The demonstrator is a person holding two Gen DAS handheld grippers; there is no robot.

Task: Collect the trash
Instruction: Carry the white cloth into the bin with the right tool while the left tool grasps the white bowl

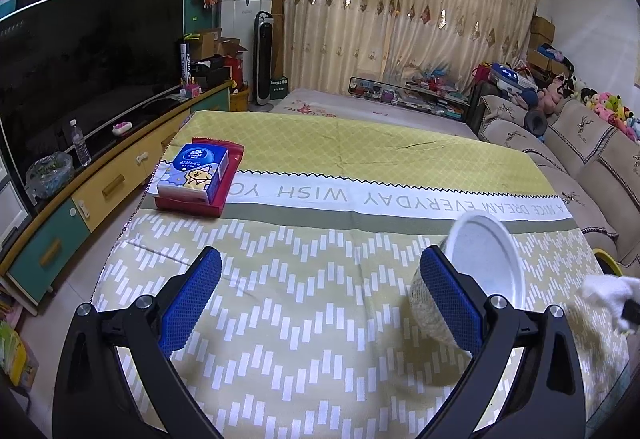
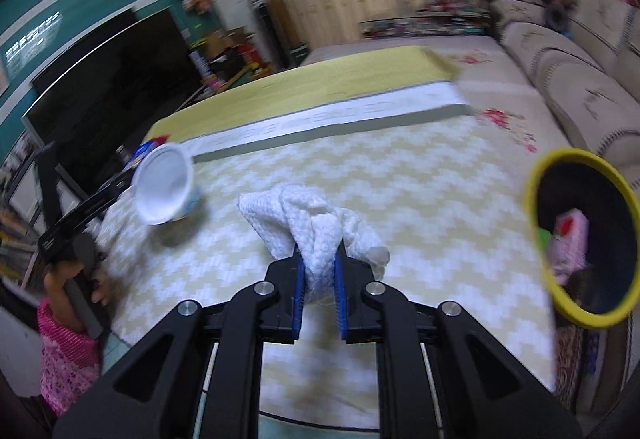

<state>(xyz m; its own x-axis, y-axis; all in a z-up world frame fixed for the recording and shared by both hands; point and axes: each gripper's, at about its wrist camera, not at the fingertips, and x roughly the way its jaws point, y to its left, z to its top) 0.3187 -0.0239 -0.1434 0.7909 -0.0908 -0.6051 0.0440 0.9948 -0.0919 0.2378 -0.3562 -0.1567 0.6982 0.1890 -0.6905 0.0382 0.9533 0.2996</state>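
Observation:
My right gripper (image 2: 319, 259) is shut on a crumpled white paper towel (image 2: 316, 223) and holds it above the yellow patterned tablecloth (image 2: 400, 199); the view is blurred. The same towel (image 1: 608, 289) shows at the right edge of the left wrist view. My left gripper (image 1: 322, 259) hangs open over the cloth with nothing between its blue pads. A white paper cup (image 1: 484, 259) lies tilted, mouth up, partly behind the right finger (image 1: 452, 299); I cannot tell whether they touch. From the right wrist view the cup (image 2: 166, 185) sits at the left.
A dark bin with a yellow rim (image 2: 536, 175) stands off the table's right side, a pink packet inside. A blue tissue pack on a red tray (image 1: 196, 175) sits at the far left of the table. A sofa (image 1: 580, 143) runs along the right, a TV cabinet (image 1: 100, 191) along the left.

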